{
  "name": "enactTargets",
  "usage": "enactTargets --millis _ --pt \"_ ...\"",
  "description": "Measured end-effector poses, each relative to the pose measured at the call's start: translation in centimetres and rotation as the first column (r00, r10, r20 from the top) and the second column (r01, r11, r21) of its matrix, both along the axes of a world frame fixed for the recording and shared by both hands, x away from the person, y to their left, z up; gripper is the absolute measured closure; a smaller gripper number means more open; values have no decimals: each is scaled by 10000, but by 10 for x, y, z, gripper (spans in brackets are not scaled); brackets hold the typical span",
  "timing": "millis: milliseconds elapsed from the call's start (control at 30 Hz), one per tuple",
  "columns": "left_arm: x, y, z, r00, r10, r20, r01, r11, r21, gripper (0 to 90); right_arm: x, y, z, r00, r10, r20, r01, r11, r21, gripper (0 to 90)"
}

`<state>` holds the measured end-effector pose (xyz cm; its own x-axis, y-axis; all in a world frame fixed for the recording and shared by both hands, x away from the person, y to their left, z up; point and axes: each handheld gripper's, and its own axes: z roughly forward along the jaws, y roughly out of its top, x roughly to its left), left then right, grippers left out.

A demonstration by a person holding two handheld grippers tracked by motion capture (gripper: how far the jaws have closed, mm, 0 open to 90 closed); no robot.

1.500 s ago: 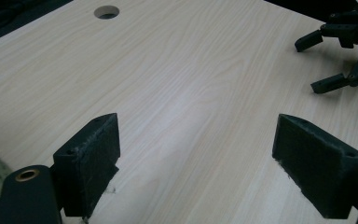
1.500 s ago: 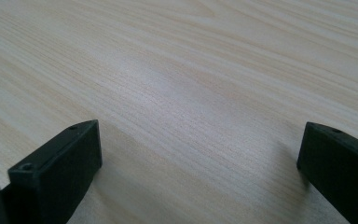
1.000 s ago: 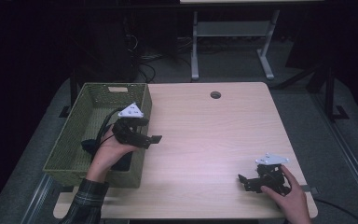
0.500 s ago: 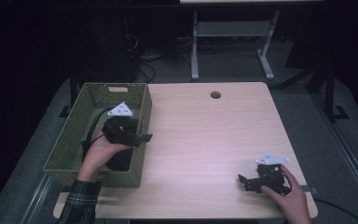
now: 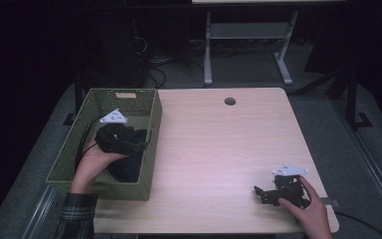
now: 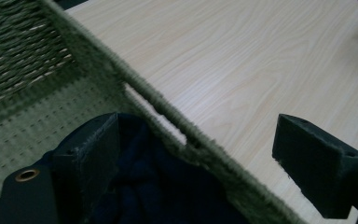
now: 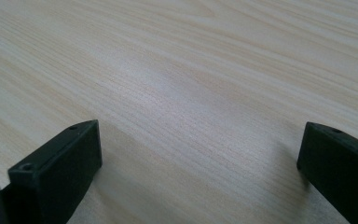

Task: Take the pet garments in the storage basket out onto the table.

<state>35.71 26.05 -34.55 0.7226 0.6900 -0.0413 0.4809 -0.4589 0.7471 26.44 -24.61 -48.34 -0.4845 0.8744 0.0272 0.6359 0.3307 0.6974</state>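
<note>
At the left edge of a pale wooden desk (image 5: 219, 149), a green woven basket (image 5: 79, 164) stands with its long axis running away from the person, and a dark blue cloth (image 5: 129, 167) lies bunched on its floor toward the near right corner. The person's left hand (image 5: 93, 160) has carried the left gripper (image 5: 142, 146) over the basket, its jaws pointing toward the right wall. Seen along that gripper's own camera, the jaws stand wide apart and straddle the basket's right wall (image 6: 177, 135): one jaw hangs inside, just above the cloth (image 6: 149, 186), and the other sits outside over bare desk (image 6: 242, 70). The cloth therefore lies below and to the inner side of the jaws, not between them; a grasp looks to depend on swinging the outer jaw back over the rim and tipping downward. No long axis can be read from the crumpled heap, so any raised fold would probably serve. Well apart, at the desk's near right corner, the right hand (image 5: 311, 211) rests the right gripper (image 5: 264, 193) low on the wood, jaws spread with nothing between them but bare grain (image 7: 196, 126). The left gripper is much the nearer to the cloth.
</note>
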Motion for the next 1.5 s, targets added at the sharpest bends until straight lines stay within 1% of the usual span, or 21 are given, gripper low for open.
enactTargets --millis 133,200,300,433,500,700,800,900,933,1033,1133,1200,1233,1333,1433,1500 --pt "0 11 -2 9998 173 -66 -172 9998 118 146 0 0 0 10000 -4 2 4 10000 4 0" --pt "0 16 -3 9994 343 -103 -342 9994 94 146 0 0 0 10000 -7 1 7 10000 9 0" --pt "1 23 -5 9989 453 -78 -451 9987 232 146 0 0 0 10000 -12 -1 12 10000 13 0" --pt "1 32 -7 9971 745 -165 -740 9969 274 143 0 0 0 10000 1 6 -1 10000 -14 0" --pt "2 37 -9 9963 835 -209 -827 9959 371 141 0 0 0 10000 -7 2 7 10000 9 0" --pt "5 42 -22 9926 1116 -487 -1079 9915 731 139 0 0 0 10000 -7 3 7 10000 9 0" --pt "8 41 -27 9918 1085 -669 -1027 9911 844 139 0 0 0 10000 -9 -2 9 10000 9 0" --pt "10 39 -33 9915 928 -907 -830 9908 1070 138 0 0 0 10000 -5 3 5 10000 5 0" --pt "11 38 -35 9910 936 -953 -832 9907 1080 139 0 0 0 10000 -5 3 5 10000 8 0" --pt "13 34 -42 9895 863 -1157 -697 9876 1404 138 0 0 0 10000 -8 1 8 10000 9 0" --pt "14 30 -47 9878 834 -1316 -625 9859 1554 136 0 0 0 10000 -6 4 6 10000 9 0" --pt "16 28 -49 9877 683 -1405 -450 9856 1630 136 0 0 0 10000 -5 3 5 10000 9 0" --pt "16 27 -51 9872 675 -1443 -438 9859 1614 136 0 0 0 10000 -5 2 5 10000 9 0" --pt "18 23 -56 9848 580 -1636 -303 9855 1671 136 0 0 0 10000 -4 4 4 10000 8 0" --pt "20 20 -62 9804 573 -1887 -238 9842 1753 135 0 0 0 10000 -5 3 5 10000 8 0" --pt "21 17 -67 9771 590 -2045 -159 9784 2062 135 0 0 0 10000 -5 4 5 10000 9 0"
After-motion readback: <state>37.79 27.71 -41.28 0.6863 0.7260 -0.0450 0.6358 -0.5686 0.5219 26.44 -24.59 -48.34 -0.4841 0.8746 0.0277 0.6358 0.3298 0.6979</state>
